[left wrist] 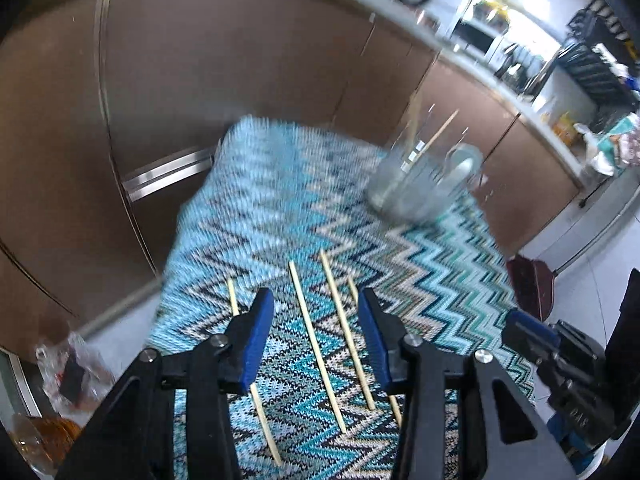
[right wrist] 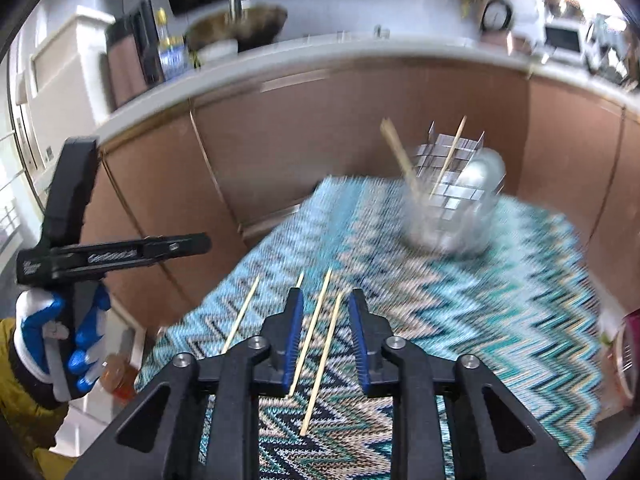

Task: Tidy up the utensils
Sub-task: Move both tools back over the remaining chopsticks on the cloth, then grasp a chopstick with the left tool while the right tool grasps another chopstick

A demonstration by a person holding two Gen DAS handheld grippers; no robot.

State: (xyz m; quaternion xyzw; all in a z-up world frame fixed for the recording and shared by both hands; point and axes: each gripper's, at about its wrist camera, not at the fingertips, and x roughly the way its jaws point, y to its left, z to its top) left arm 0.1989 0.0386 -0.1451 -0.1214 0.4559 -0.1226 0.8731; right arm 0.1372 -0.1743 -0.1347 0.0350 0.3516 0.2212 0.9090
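Several wooden chopsticks (left wrist: 318,348) lie side by side on a blue zigzag cloth (left wrist: 280,200). They also show in the right wrist view (right wrist: 322,364). A clear utensil holder (left wrist: 416,176) stands at the far right of the cloth, with two chopsticks and a spoon in it. In the right wrist view the holder (right wrist: 452,200) is blurred. My left gripper (left wrist: 316,300) is open and empty above the chopsticks. My right gripper (right wrist: 324,300) is open and empty, with two chopsticks between its fingers. The right gripper shows at the lower right of the left wrist view (left wrist: 532,336), and the left gripper at the left of the right wrist view (right wrist: 116,252).
Brown cabinet fronts (left wrist: 224,72) run behind the cloth under a white counter (right wrist: 360,50) with kitchen items. A plastic-wrapped object (left wrist: 76,368) lies on the floor at left. A red dustpan (left wrist: 532,284) stands at right.
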